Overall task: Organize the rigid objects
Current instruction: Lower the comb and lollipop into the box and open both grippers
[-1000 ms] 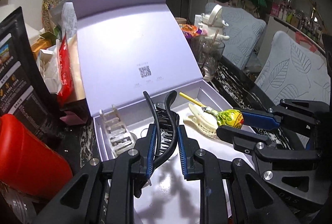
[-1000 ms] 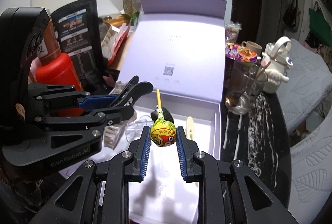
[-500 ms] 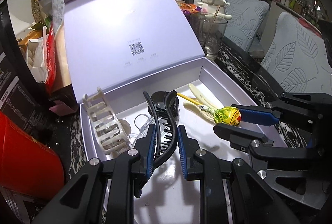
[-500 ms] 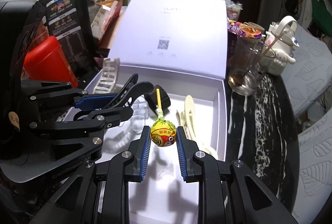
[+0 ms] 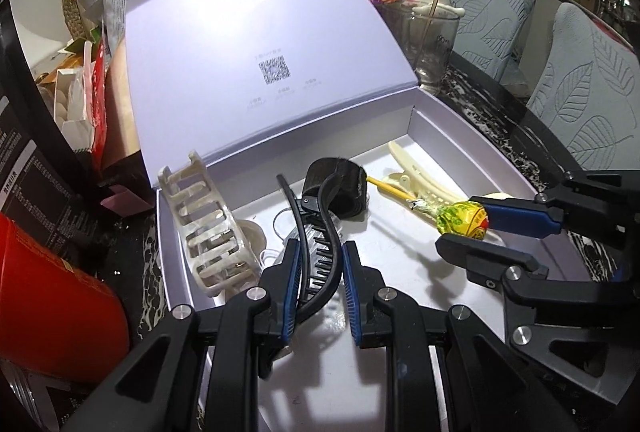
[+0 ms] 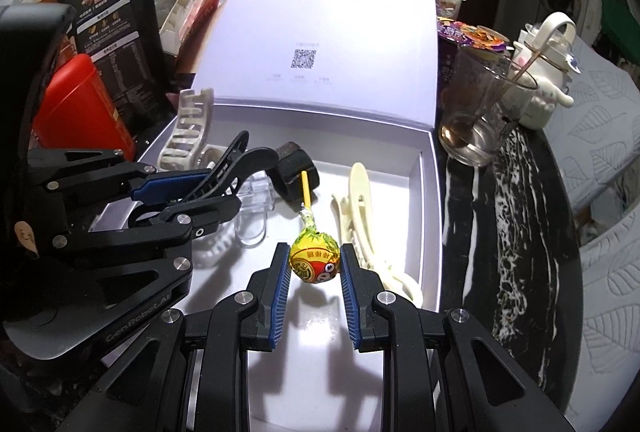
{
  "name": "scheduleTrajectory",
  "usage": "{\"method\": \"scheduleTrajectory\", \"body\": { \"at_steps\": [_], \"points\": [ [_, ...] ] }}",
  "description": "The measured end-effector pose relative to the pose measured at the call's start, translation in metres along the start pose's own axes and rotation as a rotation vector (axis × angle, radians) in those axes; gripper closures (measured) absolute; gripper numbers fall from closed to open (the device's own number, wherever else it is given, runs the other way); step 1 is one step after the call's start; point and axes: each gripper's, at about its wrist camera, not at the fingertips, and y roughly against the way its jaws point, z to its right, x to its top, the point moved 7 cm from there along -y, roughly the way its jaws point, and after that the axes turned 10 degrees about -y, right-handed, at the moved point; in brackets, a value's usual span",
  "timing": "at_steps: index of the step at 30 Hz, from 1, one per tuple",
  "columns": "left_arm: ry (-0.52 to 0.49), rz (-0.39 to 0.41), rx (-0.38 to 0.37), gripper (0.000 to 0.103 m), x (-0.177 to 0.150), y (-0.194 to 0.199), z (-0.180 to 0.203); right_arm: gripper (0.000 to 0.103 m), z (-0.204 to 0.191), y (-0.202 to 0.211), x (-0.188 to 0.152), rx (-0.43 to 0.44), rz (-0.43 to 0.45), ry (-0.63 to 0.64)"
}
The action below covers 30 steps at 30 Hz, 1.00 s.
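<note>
I have both grippers over the open box, so this looks well along but not finished. My left gripper is clamped on a black clip, held above the box floor at about 7 o'clock of the box in the right view. My right gripper is clamped on the lollipop, wrapped head between the pads, yellow stick pointing toward 12 o'clock, low over the floor near the box centre. Neither item is down yet, I judge; both need lowering and letting go. Already lying in the box: a white claw clip propped at 10 o'clock against the left wall, a clear clip just beside it, a black band toward 12 o'clock, and a cream clip along the right side at 3 o'clock. Count: four clips with the one I hold, one band, one lollipop. Outside the box I see a glass at 2 o'clock and a red can at 9 o'clock; whether those belong to the job I cannot tell.
</note>
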Motion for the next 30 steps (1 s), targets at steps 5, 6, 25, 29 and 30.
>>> {"method": "scheduleTrajectory", "body": {
  "at_steps": [5, 6, 25, 29, 30],
  "points": [
    [0.001, -0.016, -0.01, 0.083, -0.001, -0.003, 0.001, 0.079, 0.0, -0.005, -0.001, -0.018, -0.014, 0.005],
    [0.001, -0.021, -0.011, 0.083, -0.001, -0.004, 0.001, 0.079, 0.0, -0.006, -0.002, -0.021, -0.018, 0.004],
    [0.051, -0.045, -0.054, 0.075, 0.0, 0.005, -0.003, 0.072, 0.005, 0.004, 0.003, -0.038, 0.002, -0.009],
    [0.055, -0.022, -0.048, 0.075, 0.004, 0.016, -0.005, 0.072, 0.004, 0.013, 0.005, -0.036, 0.022, -0.003],
    [0.056, -0.014, -0.047, 0.075, 0.005, 0.019, -0.006, 0.072, 0.003, 0.016, 0.006, -0.036, 0.028, -0.002]
  ]
}}
